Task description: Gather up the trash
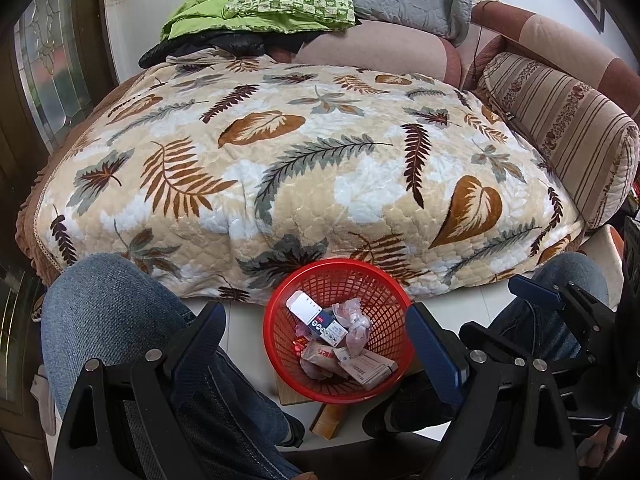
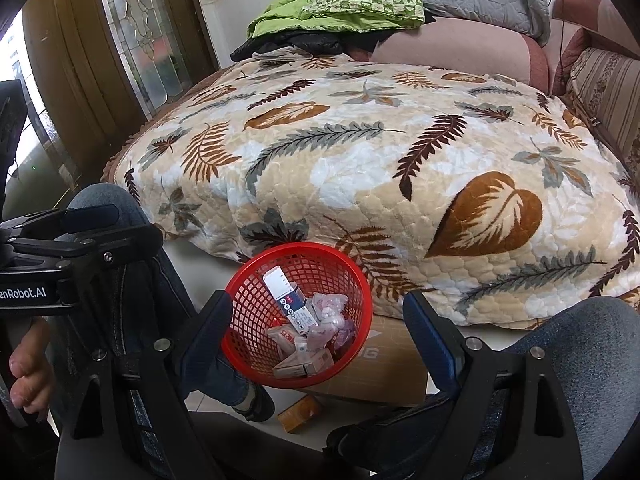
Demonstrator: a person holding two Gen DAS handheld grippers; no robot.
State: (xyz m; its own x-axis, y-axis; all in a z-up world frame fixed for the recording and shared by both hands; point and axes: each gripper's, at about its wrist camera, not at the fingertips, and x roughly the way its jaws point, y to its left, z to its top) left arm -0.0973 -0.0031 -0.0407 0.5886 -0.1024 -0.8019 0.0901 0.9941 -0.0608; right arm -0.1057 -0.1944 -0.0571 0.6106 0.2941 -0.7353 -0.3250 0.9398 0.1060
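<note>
Left wrist view looks down past two knees in jeans at a red basket [image 1: 338,330] sitting on the floor just in front of a bed covered by a leaf-print quilt [image 1: 304,168]. The basket already holds the trash: a white and blue box [image 1: 316,320], crumpled pink wrappers [image 1: 356,324] and a few flat tan packets [image 1: 366,366]. The left gripper [image 1: 316,344] has its fingers spread wide with nothing between the pads; the basket shows in the gap between them, lower down and ahead. The right gripper [image 2: 320,328] is likewise spread and empty, and from its own view the basket [image 2: 298,312] lies slightly toward its left finger, whose tip overlaps the rim in the picture, though I cannot tell whether it touches.

On the floor just in front of the basket, on the person's side, lies a small orange-brown box [image 2: 300,414], partly under the basket's edge in the left view [image 1: 328,420]. It looks like the one piece not yet collected. Its long axis runs slantwise, from near the basket down toward the left foot. It lies below and nearer than both sets of fingers, between the two shoes, so either hand would have to drop and pull back to reach it; neither is clearly nearer. The quilt's top shows no loose trash.
</note>
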